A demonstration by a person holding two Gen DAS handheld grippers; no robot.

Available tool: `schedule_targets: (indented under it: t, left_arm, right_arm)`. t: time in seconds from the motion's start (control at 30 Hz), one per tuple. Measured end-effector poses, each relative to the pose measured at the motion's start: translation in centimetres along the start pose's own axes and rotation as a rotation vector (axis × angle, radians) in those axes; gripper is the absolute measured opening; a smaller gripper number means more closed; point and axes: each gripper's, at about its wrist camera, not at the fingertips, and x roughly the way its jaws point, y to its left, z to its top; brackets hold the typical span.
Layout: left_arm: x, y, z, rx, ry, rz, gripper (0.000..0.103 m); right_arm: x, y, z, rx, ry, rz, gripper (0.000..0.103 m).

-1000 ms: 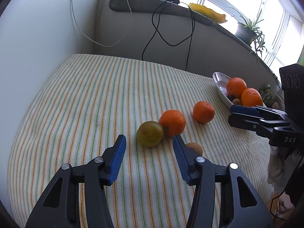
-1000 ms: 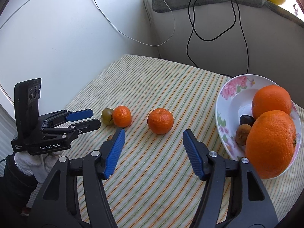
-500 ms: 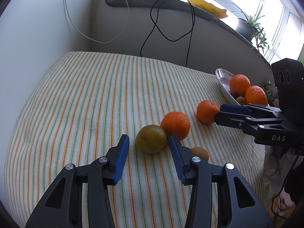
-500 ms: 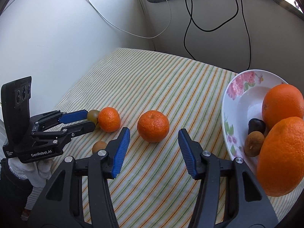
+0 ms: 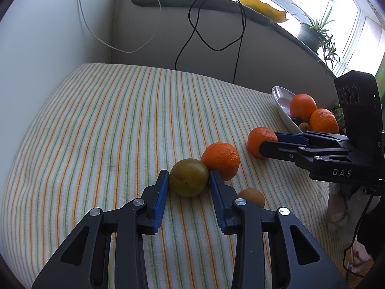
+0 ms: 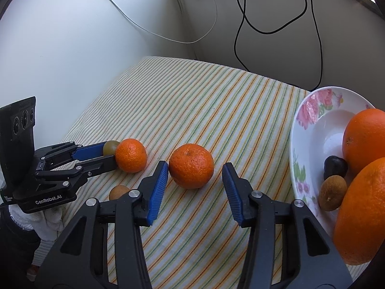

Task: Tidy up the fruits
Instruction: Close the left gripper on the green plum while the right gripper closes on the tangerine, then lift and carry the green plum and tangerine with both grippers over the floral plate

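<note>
We hold two grippers over a striped cloth (image 5: 101, 125) that covers the table. Our left gripper (image 5: 189, 180) points down at a yellow-green plum (image 5: 189, 177), which sits between its blue pads. The jaws are closing: the left pad looks to be touching the plum's skin, and the right pad is at or just beside the other flank, so we cannot say that it is gripped yet. Just beyond the right pad, and touching the plum, lies a mandarin (image 5: 221, 160). A small brown fruit (image 5: 252, 196) lies on the cloth just to the right of that gripper's right finger, partly hidden behind it.

Our right gripper (image 6: 195, 179) points down at a second mandarin (image 6: 191, 166), which lies between its blue pads near the tips. These jaws are closing too. The left pad stands right next to the fruit's side, while a clear gap of cloth shows between the fruit and the right pad, so it is not held. In the left wrist view the same gripper comes in from the right, with its tips around that mandarin.

To the right of the right gripper, near its right finger, stands a white plate with pink flowers (image 6: 312, 110). It holds two big oranges (image 6: 363, 139), a dark fruit (image 6: 335, 166) and a brown fruit (image 6: 332, 196).
</note>
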Motion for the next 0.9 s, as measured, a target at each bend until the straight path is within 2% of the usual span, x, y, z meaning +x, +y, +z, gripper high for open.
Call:
schedule_targets:
  t: [0.2,0.9]
  left_arm:
    - [-0.1,0.0,0.0,-0.002,-0.003,-0.002,0.032]
    - [-1.4,0.0,-0.1,-0.014,-0.037,0.003,0.030]
  right_arm:
    - [0.5,0.3,0.2,-0.002,0.006,0.018,0.041]
    - [-0.8,0.8,-0.3,-0.011,-0.027,0.026,0.040]
